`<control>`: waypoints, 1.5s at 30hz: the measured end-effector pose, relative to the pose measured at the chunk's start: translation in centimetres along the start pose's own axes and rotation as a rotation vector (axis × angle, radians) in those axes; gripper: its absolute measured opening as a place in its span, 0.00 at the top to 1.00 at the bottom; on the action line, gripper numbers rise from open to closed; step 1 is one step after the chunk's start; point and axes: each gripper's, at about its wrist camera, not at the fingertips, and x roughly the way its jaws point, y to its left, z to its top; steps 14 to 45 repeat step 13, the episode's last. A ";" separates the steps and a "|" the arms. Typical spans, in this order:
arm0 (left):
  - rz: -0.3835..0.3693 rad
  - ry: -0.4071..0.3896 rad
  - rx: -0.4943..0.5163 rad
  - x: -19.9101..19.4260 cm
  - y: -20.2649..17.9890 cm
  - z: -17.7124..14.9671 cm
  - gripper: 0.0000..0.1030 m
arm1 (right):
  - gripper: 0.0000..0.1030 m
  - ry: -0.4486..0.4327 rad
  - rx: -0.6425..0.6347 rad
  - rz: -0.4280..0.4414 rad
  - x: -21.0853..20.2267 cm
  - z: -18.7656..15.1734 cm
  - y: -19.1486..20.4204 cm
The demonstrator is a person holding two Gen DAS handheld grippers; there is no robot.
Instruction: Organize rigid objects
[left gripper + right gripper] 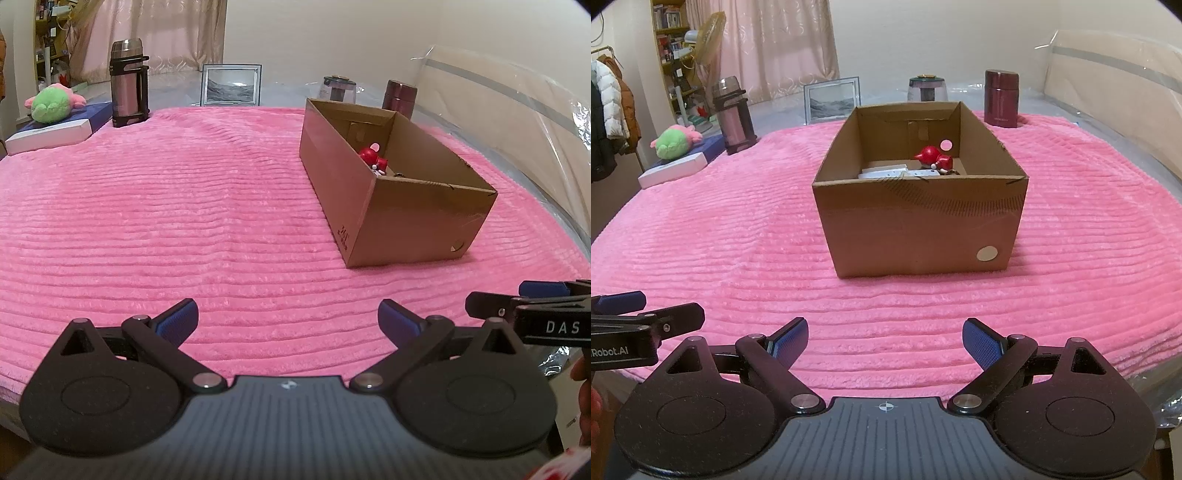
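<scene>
An open cardboard box (919,229) stands on the pink ribbed blanket (738,236); in the left wrist view the box (391,206) is at the right. Inside it lie a red figurine (932,155), also seen in the left wrist view (371,154), and white flat pieces (886,171). My left gripper (288,319) is open and empty, low over the blanket near the front edge. My right gripper (885,341) is open and empty, in front of the box. Each gripper shows at the edge of the other's view.
At the blanket's back stand a steel thermos (127,83), a framed picture (231,85), a glass jar (927,88) and a maroon flask (1001,98). A green and pink plush (51,101) lies on a flat box (55,127) at the far left. Plastic sheeting covers the right.
</scene>
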 end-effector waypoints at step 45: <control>-0.012 -0.008 -0.011 0.1 0.2 0.0 0.01 | 0.15 0.004 0.005 -0.001 0.2 0.0 0.0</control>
